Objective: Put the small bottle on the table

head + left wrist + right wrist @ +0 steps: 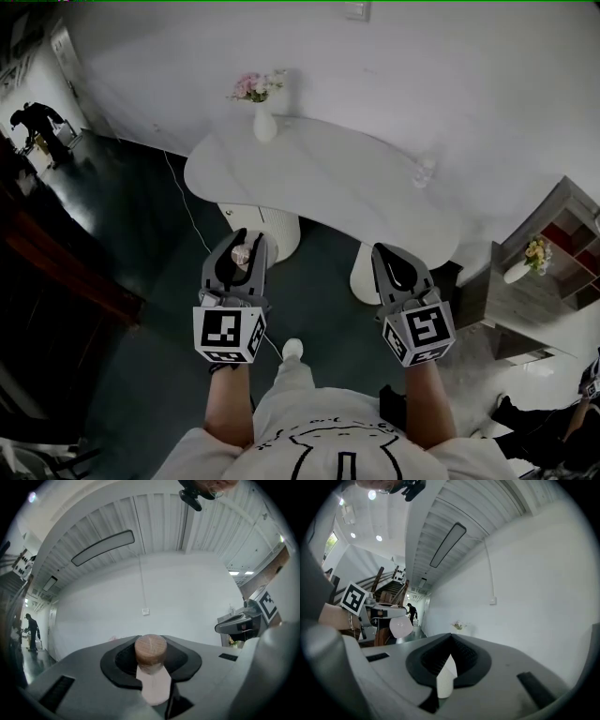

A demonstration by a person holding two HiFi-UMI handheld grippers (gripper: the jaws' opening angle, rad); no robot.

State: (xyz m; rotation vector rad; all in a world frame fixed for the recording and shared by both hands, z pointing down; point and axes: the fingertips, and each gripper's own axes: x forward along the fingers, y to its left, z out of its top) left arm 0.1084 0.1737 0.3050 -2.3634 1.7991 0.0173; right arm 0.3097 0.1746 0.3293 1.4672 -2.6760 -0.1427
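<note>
A: Where is the small bottle [151,654], the one with the round wooden stopper and the pale, pinkish body?

B: Between the jaws of the left gripper [249,240]; the left gripper view shows the dark pads pressing on it from both sides, with the stopper at the far end towards the jaw tips; the jaws stand partway apart, as wide as the bottle.

A: So it is not on the white rounded table [328,183]?

B: No; in the head view the gripper hangs in the air on the near side of the table, over the dark floor [141,253] and in front of the left ribbed white pedestal [281,230]; bottle and tabletop are apart.

A: And the right gripper [394,253]?

B: Its jaws are drawn together with nothing gripped; through the thin slot below the tips, the right gripper view shows only a sliver of something white and ribbed beyond them; the gripper is level with the left one, near the table's second pedestal [361,277].

A: What stands on the table?

B: A white vase of pink flowers [264,117] at the far left edge; a small clear object [424,172] towards the right, too small to identify.

A: Anything around it?

B: A wooden shelf unit [553,248] at the right, with another small vase of flowers [520,267] on it; a person [33,120] far off at the upper left.
</note>
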